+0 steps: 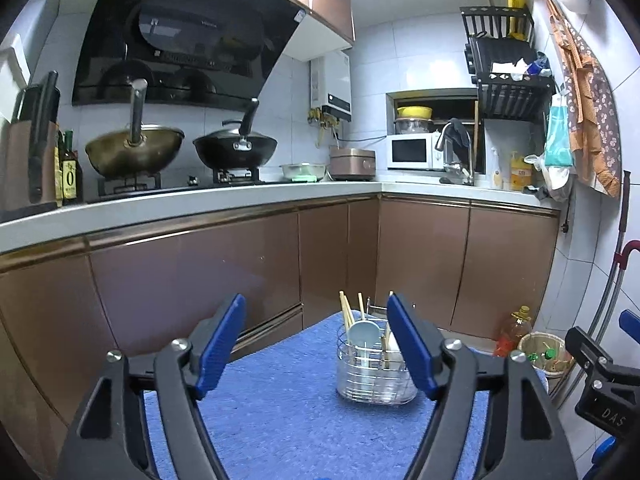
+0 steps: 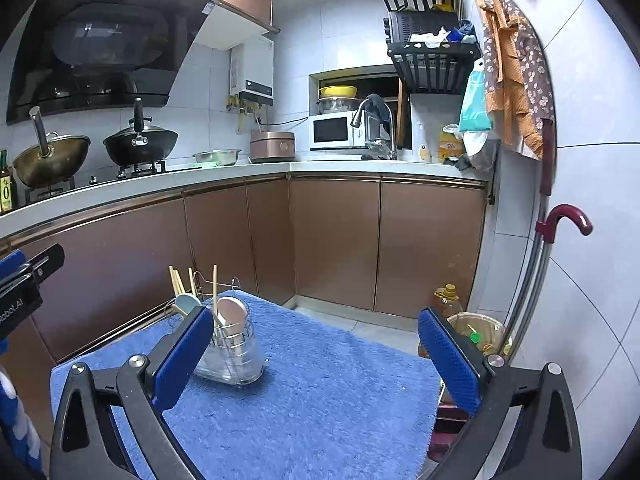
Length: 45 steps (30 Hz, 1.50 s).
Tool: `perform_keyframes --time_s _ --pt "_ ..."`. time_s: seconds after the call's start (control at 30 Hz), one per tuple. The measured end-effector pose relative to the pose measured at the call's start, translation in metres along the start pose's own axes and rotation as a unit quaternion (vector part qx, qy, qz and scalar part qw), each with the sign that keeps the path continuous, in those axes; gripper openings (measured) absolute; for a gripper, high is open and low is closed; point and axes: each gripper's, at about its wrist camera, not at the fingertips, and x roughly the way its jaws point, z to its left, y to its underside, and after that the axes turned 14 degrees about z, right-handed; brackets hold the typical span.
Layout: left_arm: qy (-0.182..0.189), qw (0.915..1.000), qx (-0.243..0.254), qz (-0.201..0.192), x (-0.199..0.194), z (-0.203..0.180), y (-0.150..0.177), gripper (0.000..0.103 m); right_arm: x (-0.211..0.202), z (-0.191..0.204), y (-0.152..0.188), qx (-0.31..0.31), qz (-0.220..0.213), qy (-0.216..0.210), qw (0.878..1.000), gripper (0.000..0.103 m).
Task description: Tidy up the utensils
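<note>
A clear utensil holder (image 1: 376, 376) with a wire frame stands on a blue fluffy mat (image 1: 280, 408). It holds wooden chopsticks (image 1: 346, 312) and a light blue spoon (image 1: 363, 332). The right wrist view shows the same holder (image 2: 236, 360) with a pink spoon (image 2: 232, 312), the light blue spoon (image 2: 187, 302) and the chopsticks (image 2: 176, 280). My left gripper (image 1: 315, 308) is open and empty, short of the holder, whose right side its right finger covers. My right gripper (image 2: 315, 316) is wide open and empty over the mat (image 2: 320, 400), with the holder just behind its left finger.
Brown cabinets (image 1: 320, 260) under a white counter (image 1: 200, 208) run behind the mat. On the floor to the right stand an oil bottle (image 2: 448, 300) and a waste bin (image 2: 480, 332). A red-handled umbrella (image 2: 564, 216) leans on the right wall.
</note>
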Motion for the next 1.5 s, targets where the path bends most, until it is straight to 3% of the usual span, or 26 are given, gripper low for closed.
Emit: perform_keyframes --time_s 0.83,1.5 --pt "-0.014 0.9987 -0.011 -0.047 -0.069 0.027 0.009 0.073 -0.069 0.013 0.01 -0.01 -0.049 0.023 0.999 0.103" --pt "-0.019 0.999 -0.007 -0.039 -0.062 0.03 0.009 0.073 -0.069 0.011 0.015 -0.005 -0.046 0.028 0.999 0.103"
